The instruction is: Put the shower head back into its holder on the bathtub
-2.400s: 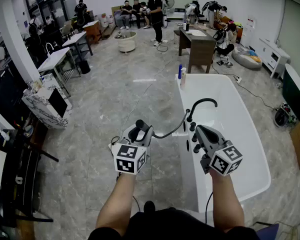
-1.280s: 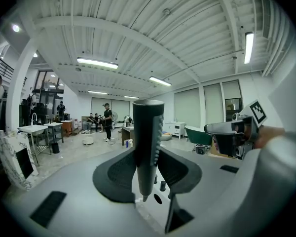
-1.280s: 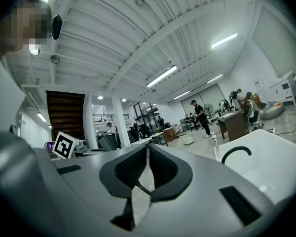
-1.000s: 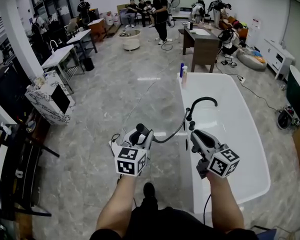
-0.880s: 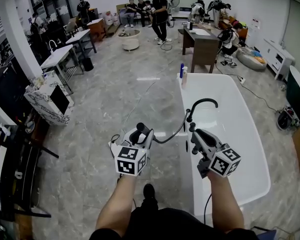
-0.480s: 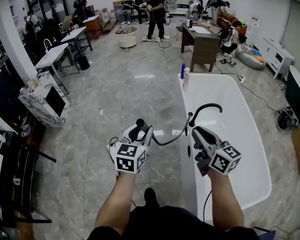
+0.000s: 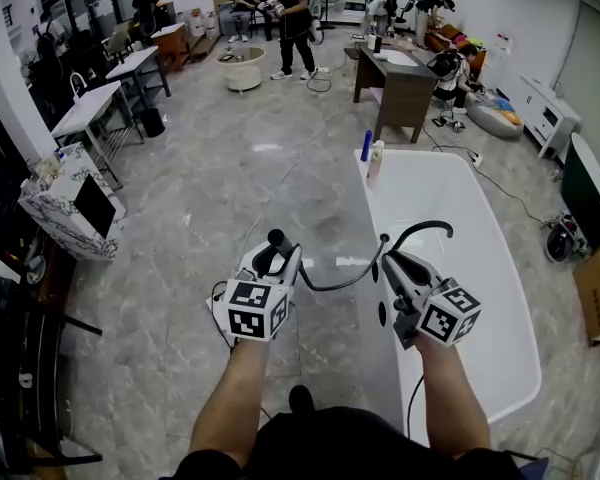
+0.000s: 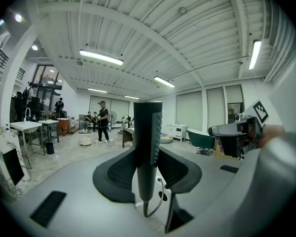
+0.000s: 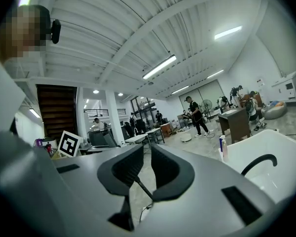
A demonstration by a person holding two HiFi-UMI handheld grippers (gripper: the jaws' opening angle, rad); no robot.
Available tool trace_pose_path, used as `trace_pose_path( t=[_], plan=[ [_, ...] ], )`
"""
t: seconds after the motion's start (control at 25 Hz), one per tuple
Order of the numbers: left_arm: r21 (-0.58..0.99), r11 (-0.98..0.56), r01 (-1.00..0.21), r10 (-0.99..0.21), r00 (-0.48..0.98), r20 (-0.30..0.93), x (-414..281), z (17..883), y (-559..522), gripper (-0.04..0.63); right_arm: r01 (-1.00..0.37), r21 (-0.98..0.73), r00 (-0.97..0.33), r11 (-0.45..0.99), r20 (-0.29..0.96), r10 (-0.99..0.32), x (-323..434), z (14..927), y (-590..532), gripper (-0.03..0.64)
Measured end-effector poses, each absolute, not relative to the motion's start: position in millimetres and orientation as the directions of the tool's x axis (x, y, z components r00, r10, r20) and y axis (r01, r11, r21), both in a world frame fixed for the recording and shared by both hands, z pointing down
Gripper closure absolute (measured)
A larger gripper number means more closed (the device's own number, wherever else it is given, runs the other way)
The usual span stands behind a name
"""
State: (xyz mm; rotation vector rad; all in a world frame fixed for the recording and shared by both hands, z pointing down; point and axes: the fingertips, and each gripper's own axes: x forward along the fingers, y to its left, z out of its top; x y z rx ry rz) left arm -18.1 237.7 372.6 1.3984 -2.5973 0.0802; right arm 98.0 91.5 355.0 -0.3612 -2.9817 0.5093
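**Item: shower head** (image 8: 148, 147). Black, slim handset. It stood upright, clamped at the handle between the pads of the left gripper (image 7: 268, 266). It was carried over the floor just left of the bathtub (image 7: 450, 193) and was not yet across the rim. Its black hose (image 7: 335, 280) sagged from the handle's foot rightward to the fittings on the tub's left rim.

**Item: right gripper** (image 9: 144, 171). The jaws were drawn narrow but apart, with floor showing through the slit. The hose crossed low at the gap, and no pad was seen pressing on it. The gripper was held at the tub's left rim, near a curved black spout (image 7: 425, 230).

**Step in hand (judged):** the approach. The handset was secured and on its way to the tub; seating had not begun.

**Next move (judged):**
- Carry the handset right, over the rim, and pick out the holder among the black fittings. Which fitting was the holder could not be told, as the right gripper covered part of them.
- Line the handle up with the cradle, lower it in, then release.
- Keep the hose slack clear so it does not drag the handset askew.

**Writing and labels:**
- Left marker cube (image 7: 248, 310) and right marker cube (image 7: 448, 314): square black-and-white patterns, no lettering.
- Blue bottle (image 7: 366, 145) and white bottle (image 7: 377, 160), at the tub's far-left corner: labels too small to read.
- Handset and tub: no brand visible.
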Motion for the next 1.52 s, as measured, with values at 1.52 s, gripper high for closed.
trace_pose_path(
  t=[1.52],
  plan=[
    [0.049, 0.506, -0.861, -0.822, -0.465, 0.330, -230, 427, 81, 0.448, 0.148, -0.423, -0.970, 0.894, 0.113, 0.214, -125, 422, -64, 0.592]
  ],
)
